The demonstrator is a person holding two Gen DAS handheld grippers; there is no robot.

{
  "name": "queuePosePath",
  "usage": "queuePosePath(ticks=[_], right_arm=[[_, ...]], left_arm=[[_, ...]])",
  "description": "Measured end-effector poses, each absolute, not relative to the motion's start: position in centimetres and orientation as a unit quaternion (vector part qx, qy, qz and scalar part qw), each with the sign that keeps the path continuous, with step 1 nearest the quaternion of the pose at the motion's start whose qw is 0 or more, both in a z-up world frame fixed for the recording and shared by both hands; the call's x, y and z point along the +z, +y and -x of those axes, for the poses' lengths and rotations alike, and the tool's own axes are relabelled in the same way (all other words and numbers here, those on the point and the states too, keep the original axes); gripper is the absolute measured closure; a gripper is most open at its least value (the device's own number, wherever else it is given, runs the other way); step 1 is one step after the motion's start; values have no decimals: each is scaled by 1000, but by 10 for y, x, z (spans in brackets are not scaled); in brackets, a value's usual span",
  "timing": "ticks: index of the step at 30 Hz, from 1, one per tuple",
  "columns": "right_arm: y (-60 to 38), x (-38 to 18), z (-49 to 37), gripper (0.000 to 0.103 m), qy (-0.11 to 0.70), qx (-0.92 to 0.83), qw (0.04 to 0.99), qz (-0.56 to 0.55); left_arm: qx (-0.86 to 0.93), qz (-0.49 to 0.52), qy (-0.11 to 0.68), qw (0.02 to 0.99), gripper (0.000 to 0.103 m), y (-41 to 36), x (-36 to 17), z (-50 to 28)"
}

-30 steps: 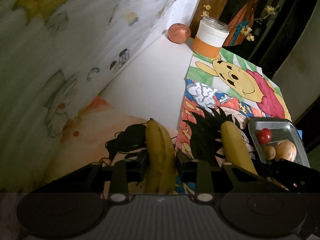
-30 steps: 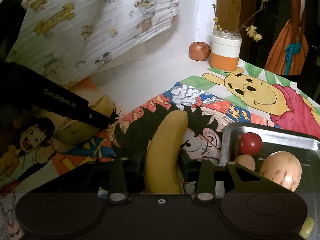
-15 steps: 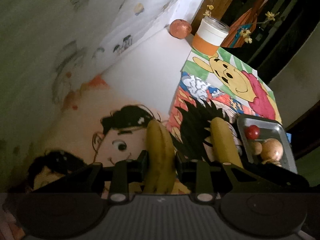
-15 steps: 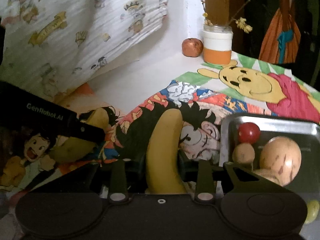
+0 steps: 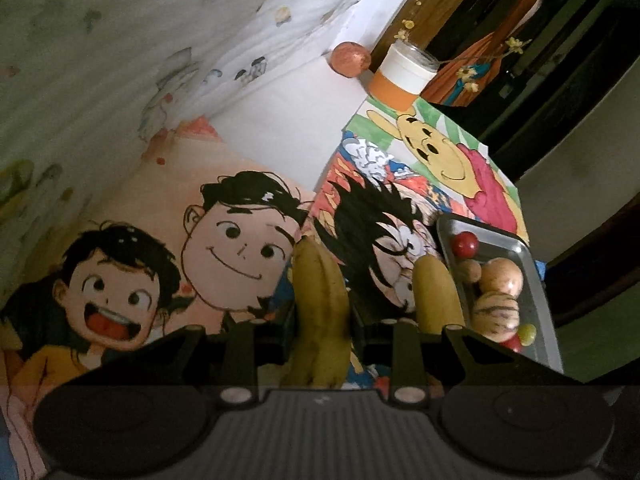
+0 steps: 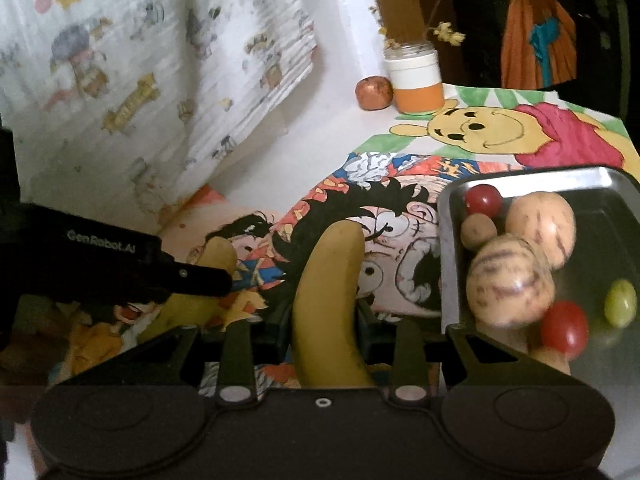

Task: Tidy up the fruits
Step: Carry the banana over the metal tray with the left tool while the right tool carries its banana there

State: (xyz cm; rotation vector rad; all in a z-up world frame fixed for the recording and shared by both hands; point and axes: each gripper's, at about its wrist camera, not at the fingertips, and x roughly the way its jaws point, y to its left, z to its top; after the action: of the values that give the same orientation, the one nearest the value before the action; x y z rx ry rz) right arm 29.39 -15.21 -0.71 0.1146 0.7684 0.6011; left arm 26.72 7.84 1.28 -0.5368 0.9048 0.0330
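gripping one banana apiece, both tongs point down toward the table beside the tray where the other fruit is already gathered, so my guess is the bananas are headed there too.

left wrist view: the left gripper [image 5: 322, 322] has its jaws drawn narrow and pressed on both flanks of the left banana [image 5: 320, 300], which runs straight ahead between the fingers, its tip over the cartoon drawings [image 5: 224, 248] covering the table. to the right of these tongs lies the right banana [image 5: 434, 296], and just past it the metal tray [image 5: 536, 280], holding red cherry tomatoes, two pale striped round fruits and a small green one. far ahead, by the wall, a reddish apple [image 5: 351, 59] stands next to an orange-and-white jar [image 5: 402, 76], well apart from everything else.

right wrist view: the right gripper [image 6: 324, 322] has just been closing, and its jaws now clamp the right banana [image 6: 330, 304] at mid-length, narrow and snug. the tray [image 6: 448, 240] sits just to the right of these tongs, its near corner beside the fingers. to the left, the other tool's black arm crosses over the left banana [image 6: 200, 284]. the lengthwise hold probably keeps each curved fruit from rolling out.
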Motion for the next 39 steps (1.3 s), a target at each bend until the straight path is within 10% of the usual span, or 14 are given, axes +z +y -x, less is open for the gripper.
queuePosePath(ticks=[39], right_arm=[[-318, 26, -205, 69, 265, 69, 952, -135]], left_arm=[[-130, 179, 414, 883, 71, -69, 43, -263]])
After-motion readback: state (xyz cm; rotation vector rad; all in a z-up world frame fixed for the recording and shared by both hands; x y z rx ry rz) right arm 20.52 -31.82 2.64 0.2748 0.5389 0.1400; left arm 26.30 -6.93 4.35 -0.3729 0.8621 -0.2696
